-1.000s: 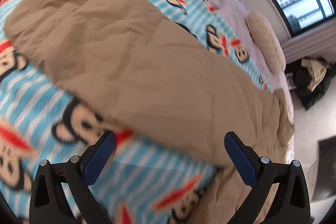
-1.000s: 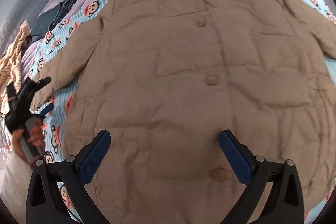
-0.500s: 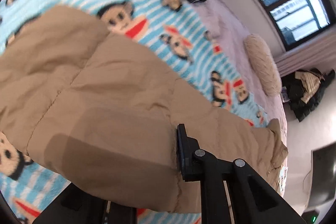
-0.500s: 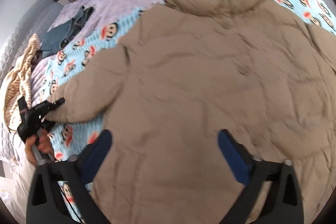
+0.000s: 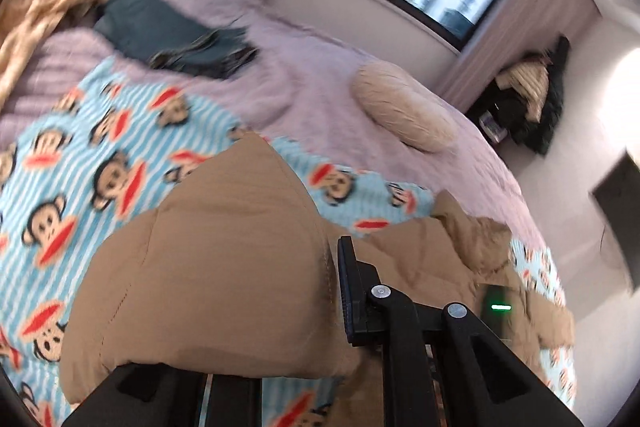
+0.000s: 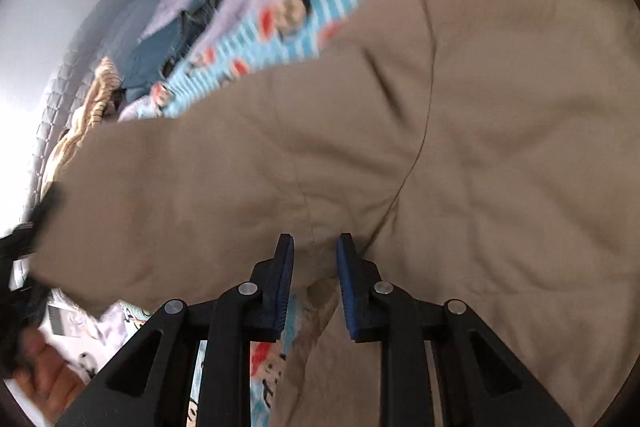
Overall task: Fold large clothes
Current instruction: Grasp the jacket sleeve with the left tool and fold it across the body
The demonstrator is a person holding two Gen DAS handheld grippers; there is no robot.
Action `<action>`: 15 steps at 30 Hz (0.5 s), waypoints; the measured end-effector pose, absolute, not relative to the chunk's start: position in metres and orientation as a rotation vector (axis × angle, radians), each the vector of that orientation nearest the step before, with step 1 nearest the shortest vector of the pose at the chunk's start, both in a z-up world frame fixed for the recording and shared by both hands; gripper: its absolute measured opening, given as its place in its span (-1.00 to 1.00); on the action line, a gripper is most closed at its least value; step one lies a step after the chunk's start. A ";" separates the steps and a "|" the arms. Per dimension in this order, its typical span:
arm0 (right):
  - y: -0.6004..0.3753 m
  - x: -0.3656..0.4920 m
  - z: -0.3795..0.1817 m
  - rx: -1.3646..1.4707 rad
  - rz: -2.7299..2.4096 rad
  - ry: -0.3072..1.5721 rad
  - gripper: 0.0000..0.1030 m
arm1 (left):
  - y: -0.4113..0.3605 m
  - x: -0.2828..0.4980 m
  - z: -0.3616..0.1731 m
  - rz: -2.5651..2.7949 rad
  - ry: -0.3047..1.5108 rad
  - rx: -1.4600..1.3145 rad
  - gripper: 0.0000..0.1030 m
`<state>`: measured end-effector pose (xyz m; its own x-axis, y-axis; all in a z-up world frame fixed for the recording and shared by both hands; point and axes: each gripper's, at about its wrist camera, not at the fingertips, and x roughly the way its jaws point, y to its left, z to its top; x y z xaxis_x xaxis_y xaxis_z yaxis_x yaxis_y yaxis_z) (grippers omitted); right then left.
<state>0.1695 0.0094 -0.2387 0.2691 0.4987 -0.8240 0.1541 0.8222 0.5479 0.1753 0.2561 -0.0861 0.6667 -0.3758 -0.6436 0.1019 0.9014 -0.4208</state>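
Tan padded coat (image 6: pixel 460 115) lies on the monkey-print blanket (image 5: pixel 100 163). Left gripper (image 5: pixel 280 307) clenches its sleeve (image 5: pixel 224 267). Right gripper (image 6: pixel 314 259) pinches a coat fold.

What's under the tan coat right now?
The tan coat lies on a blue striped monkey-print blanket, itself over a lilac bedspread. Whatever lies directly beneath the coat's body is covered.

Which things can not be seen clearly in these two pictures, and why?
- Left claw, left wrist view: one finger is hidden under the tan coat.
- Coat buttons, right wrist view: lost in blur.
- Dark clothes, right wrist view: too blurred to name.
- Right claw: cloth sits between the pads, but how firm the grip is stays unclear.
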 end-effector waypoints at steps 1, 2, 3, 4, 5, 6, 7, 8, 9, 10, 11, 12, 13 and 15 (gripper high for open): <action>0.008 0.170 -0.244 0.612 0.257 1.311 -0.56 | 0.240 0.173 -0.080 -0.287 0.796 -0.324 -0.66; 0.005 0.170 -0.245 0.621 0.266 1.334 -0.59 | 0.223 0.169 -0.076 -0.295 0.786 -0.280 -0.66; 0.001 0.168 -0.244 0.637 0.282 1.355 -0.58 | 0.209 0.165 -0.071 -0.305 0.772 -0.246 -0.66; -0.005 0.164 -0.241 0.651 0.295 1.362 -0.58 | 0.189 0.162 -0.064 -0.326 0.755 -0.208 -0.66; -0.016 0.157 -0.235 0.663 0.309 1.364 -0.58 | 0.174 0.160 -0.060 -0.343 0.746 -0.191 -0.66; -0.027 0.150 -0.228 0.668 0.313 1.363 -0.58 | 0.158 0.158 -0.055 -0.364 0.739 -0.177 -0.66; -0.041 0.141 -0.222 0.670 0.309 1.358 -0.58 | 0.135 0.158 -0.050 -0.398 0.737 -0.162 -0.66; -0.062 0.130 -0.213 0.668 0.292 1.349 -0.58 | 0.118 0.158 -0.047 -0.422 0.738 -0.151 -0.66; -0.081 0.120 -0.206 0.660 0.267 1.340 -0.58 | 0.099 0.159 -0.045 -0.447 0.743 -0.135 -0.66; -0.097 0.110 -0.200 0.652 0.238 1.328 -0.58 | 0.076 0.161 -0.045 -0.473 0.751 -0.114 -0.66; -0.124 0.096 -0.191 0.639 0.189 1.305 -0.51 | 0.051 0.161 -0.046 -0.500 0.757 -0.091 -0.66; -0.139 0.086 -0.184 0.632 0.157 1.291 -0.50 | 0.023 0.162 -0.050 -0.531 0.768 -0.061 -0.66; -0.162 0.074 -0.179 0.629 0.108 1.275 -0.50 | 0.005 0.161 -0.053 -0.545 0.775 -0.038 -0.66; -0.200 0.054 -0.172 0.638 0.022 1.250 -0.50 | -0.042 0.158 -0.068 -0.563 0.794 0.030 -0.66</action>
<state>0.0536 -0.2002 -0.1719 0.3386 0.3531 -0.8722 0.3219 0.8275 0.4599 0.1581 -0.0424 -0.0679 0.5629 -0.4670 -0.6819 0.4891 0.8533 -0.1807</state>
